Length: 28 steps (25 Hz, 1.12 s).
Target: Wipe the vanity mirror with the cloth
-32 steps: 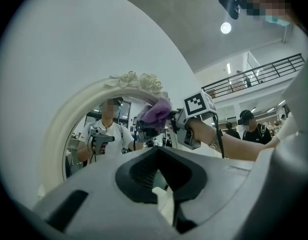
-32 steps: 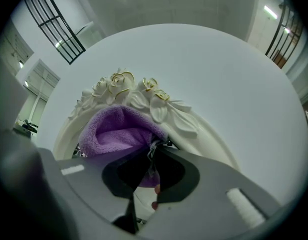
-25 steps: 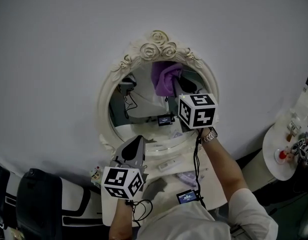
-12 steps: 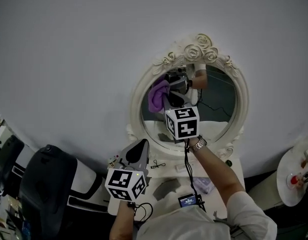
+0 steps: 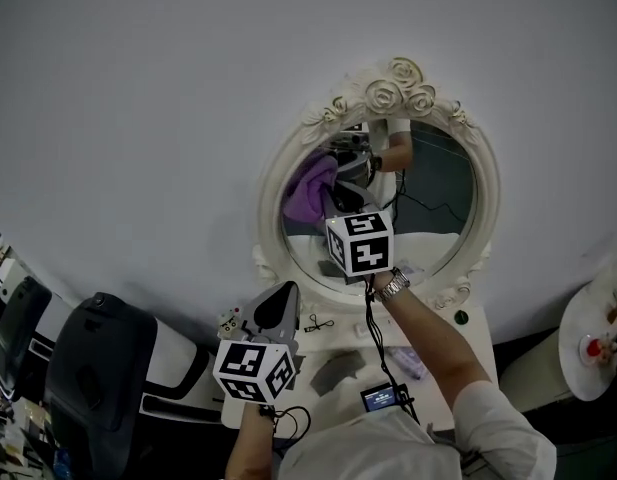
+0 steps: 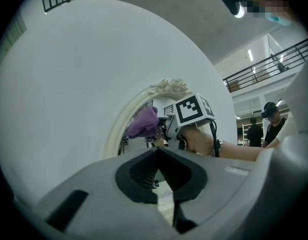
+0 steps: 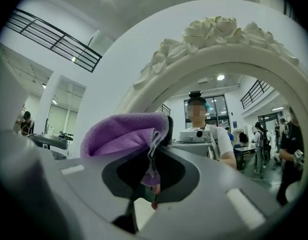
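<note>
While raised right tongs hold cloth to mirror, left tongs low

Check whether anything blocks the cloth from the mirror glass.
Nothing visible does. The right hand-held gripper holds the cloth at the left part of the vanity mirror; the left hand-held gripper sits lower, clear of it.

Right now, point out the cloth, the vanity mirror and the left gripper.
cloth (image 7: 121,134), right gripper view, on its purple folded bulk.
vanity mirror (image 5: 404,78), head view, on the frame's rose crest.
left gripper (image 6: 157,150), left gripper view, where its closed jaw tips meet.
</note>
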Motion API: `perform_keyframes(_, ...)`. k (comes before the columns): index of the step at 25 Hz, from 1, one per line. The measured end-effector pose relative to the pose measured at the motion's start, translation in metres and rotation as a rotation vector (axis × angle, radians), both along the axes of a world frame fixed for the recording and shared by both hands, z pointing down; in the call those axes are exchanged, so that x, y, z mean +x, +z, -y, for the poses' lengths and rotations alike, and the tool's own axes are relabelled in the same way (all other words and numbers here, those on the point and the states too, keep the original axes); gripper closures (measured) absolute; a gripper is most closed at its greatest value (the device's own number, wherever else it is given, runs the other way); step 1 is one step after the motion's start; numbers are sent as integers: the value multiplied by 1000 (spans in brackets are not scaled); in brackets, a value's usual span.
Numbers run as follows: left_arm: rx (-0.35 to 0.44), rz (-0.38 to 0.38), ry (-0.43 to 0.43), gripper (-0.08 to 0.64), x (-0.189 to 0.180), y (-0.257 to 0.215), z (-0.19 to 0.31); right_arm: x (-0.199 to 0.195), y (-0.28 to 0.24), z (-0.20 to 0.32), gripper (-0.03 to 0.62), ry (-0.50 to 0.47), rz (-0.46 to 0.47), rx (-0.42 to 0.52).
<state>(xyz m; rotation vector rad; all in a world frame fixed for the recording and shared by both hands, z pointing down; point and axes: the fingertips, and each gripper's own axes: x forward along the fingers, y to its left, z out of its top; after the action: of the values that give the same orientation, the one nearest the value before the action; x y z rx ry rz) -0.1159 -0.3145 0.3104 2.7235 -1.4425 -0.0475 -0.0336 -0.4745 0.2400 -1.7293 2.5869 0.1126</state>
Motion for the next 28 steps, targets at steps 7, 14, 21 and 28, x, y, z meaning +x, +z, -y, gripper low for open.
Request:
perform_keyframes(7, -10, 22, 178, 560, 71, 8, 3, 88, 6, -12, 538, 143, -11, 5)
perform_keyframes(14, -15, 15, 287, 560, 123, 9, 2, 187, 12, -27, 531, 299, -1, -6)
perform_keyframes(21, -19, 26, 347, 560, 154, 12, -10, 254, 21, -37, 534, 415, -19, -10)
perform_keyframes(28, -35, 25, 278, 560, 130, 18, -11, 277, 27, -43, 557, 489, 101, -11)
